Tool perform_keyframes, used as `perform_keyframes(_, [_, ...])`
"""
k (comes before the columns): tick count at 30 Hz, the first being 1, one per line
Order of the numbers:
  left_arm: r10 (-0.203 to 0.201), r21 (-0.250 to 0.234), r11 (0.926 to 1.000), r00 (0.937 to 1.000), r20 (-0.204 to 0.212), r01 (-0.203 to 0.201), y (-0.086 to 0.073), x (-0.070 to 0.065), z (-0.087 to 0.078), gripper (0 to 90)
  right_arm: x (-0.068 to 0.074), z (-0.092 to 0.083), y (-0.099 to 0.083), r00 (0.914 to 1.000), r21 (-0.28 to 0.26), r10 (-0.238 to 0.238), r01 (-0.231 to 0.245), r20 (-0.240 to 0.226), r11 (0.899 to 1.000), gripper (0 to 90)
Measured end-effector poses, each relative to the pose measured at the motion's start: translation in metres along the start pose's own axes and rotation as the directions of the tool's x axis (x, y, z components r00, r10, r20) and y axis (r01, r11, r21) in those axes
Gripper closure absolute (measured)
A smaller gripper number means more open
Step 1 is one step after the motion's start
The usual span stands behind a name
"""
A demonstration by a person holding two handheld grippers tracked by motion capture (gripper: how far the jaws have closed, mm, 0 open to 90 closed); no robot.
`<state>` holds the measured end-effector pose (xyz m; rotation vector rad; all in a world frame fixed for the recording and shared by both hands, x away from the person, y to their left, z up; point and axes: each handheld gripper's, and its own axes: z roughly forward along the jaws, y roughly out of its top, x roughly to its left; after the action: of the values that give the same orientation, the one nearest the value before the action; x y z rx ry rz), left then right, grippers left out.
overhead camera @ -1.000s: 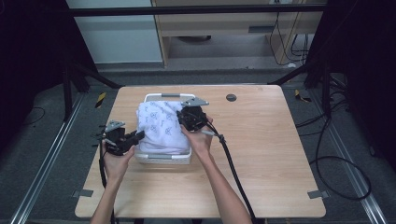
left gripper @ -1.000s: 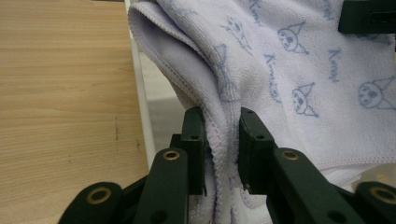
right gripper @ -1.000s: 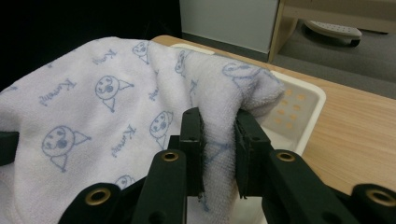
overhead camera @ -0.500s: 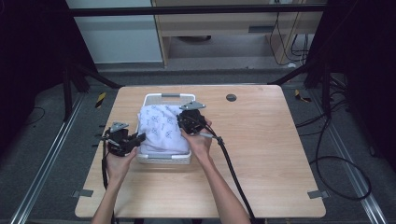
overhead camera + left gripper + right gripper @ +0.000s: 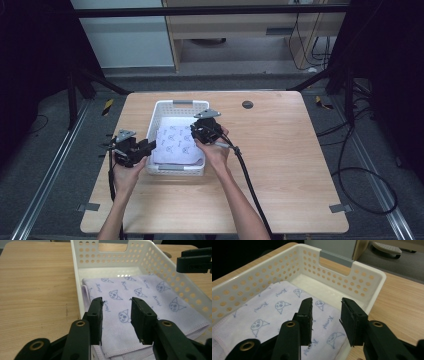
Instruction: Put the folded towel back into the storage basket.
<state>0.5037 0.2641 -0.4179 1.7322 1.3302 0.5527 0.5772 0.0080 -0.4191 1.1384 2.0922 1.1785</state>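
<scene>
A folded pale lilac cloth (image 5: 177, 145) printed with small blue cat-face drawings and script lettering lies flat on the floor of a white perforated plastic basket (image 5: 176, 104), filling the near part of it; a strip of bare basket floor shows beyond the cloth's far edge. Its stitched hem runs along the near edge, where a lower layer of the fold shows under the top one. The basket, with rows of round holes in its walls and a grey-trimmed handle cut-out at the far end, stands on a light wooden table (image 5: 300, 165). The left gripper (image 5: 116, 312) hovers at the basket's left wall, its jaws having just been opening; they stand partly apart with nothing clamped, the cloth lying below the gap. The right gripper (image 5: 326, 312) hovers over the basket's right wall, its jaws likewise just opening, partly apart and empty.
</scene>
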Motion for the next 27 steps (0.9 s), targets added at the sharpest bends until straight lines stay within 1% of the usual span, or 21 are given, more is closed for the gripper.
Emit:
perform_keyframes(2, [-0.001, -0.011, 0.9999, 1.0000, 0.005, 0.001, 0.001, -0.001, -0.003, 60.1, -0.001, -0.003, 0.001, 1.0000, -0.009, 0.003, -0.003, -0.002, 1.000, 59.8])
perform_keyframes(5, [0.002, -0.032, 0.9995, 0.9999, 0.015, -0.001, 0.003, -0.003, -0.007, 58.2, -0.004, -0.012, 0.003, 0.9998, -0.029, 0.009, -0.010, -0.017, 1.000, 56.2])
perform_keyframes(8, [0.018, -0.045, 0.9988, 0.9997, 0.016, -0.017, 0.004, -0.007, -0.010, 55.6, -0.009, -0.024, 0.004, 0.9994, -0.045, 0.015, -0.016, -0.030, 0.999, 51.6])
perform_keyframes(12, [0.043, -0.045, 0.9981, 0.9989, 0.020, -0.042, 0.003, -0.012, -0.012, 52.6, -0.019, -0.041, 0.001, 0.9990, -0.063, 0.016, -0.019, -0.042, 0.998, 45.6])
perform_keyframes(14, [0.053, -0.048, 0.9975, 0.9984, 0.020, -0.052, 0.002, -0.015, -0.013, 52.6, -0.024, -0.049, -0.002, 0.9989, -0.060, 0.019, -0.022, -0.043, 0.998, 42.9])
perform_keyframes(18, [0.075, -0.049, 0.9961, 0.9967, 0.032, -0.074, 0.000, -0.021, -0.015, 50.0, -0.037, -0.066, -0.011, 0.9984, -0.062, 0.036, -0.038, -0.045, 0.997, 35.9])
perform_keyframes(19, [0.080, -0.051, 0.9956, 0.9962, 0.033, -0.078, 0.000, -0.022, -0.015, 49.6, -0.041, -0.071, -0.015, 0.9985, -0.065, 0.032, -0.035, -0.043, 0.997, 34.4])
perform_keyframes(22, [0.095, -0.054, 0.9942, 0.9951, 0.030, -0.093, -0.003, -0.026, -0.017, 48.1, -0.051, -0.084, -0.025, 0.9976, -0.069, 0.047, -0.050, -0.051, 0.996, 29.8])
perform_keyframes(24, [0.098, -0.059, 0.9936, 0.9949, 0.026, -0.096, -0.005, -0.027, -0.018, 47.4, -0.057, -0.092, -0.032, 0.9964, -0.075, 0.055, -0.060, -0.065, 0.995, 28.5])
perform_keyframes(27, [0.094, -0.056, 0.9942, 0.9952, 0.026, -0.092, -0.008, -0.027, -0.020, 46.4, -0.066, -0.104, -0.044, 0.9948, -0.075, 0.073, -0.078, -0.071, 0.994, 26.9])
